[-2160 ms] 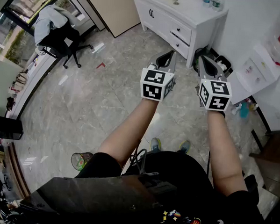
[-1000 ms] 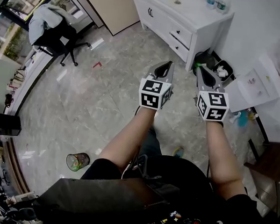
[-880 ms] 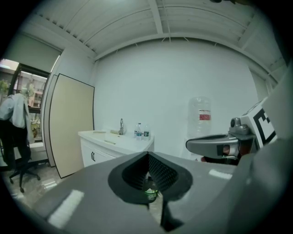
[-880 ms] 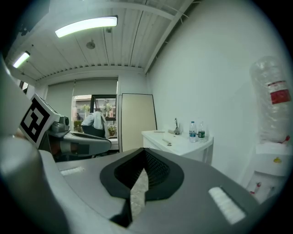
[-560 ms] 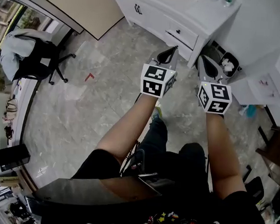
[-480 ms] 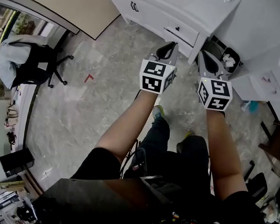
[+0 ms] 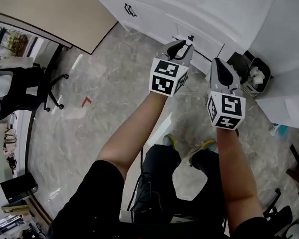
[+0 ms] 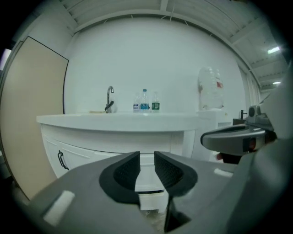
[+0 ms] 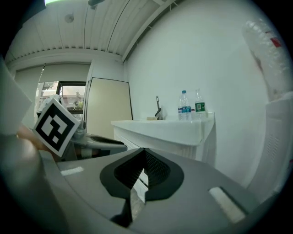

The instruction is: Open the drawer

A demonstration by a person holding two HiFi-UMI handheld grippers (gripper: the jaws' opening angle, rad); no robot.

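Observation:
A white cabinet (image 7: 160,17) stands at the top of the head view, with its small drawer (image 7: 206,44) just right of my left gripper (image 7: 186,43). The left gripper is held level with the drawer front and close to it. In the left gripper view its jaws stand narrowly open around nothing, and the white drawer front (image 8: 147,180) shows through the gap. My right gripper (image 7: 216,62) hovers a little further back and to the right. Its jaws meet, with nothing held, and it points at the cabinet's (image 9: 160,130) right end.
A black door handle (image 7: 129,10) sits on the cabinet's left door. Bottles (image 8: 144,101) and a faucet (image 8: 110,98) stand on top. A trash bin (image 7: 254,77) is on the floor right of the cabinet. A beige panel (image 7: 50,11) and an office chair (image 7: 21,92) are at the left.
The person has walked up to the cabinet. Both grippers are now much nearer to it, and the left one has come up to the drawer front.

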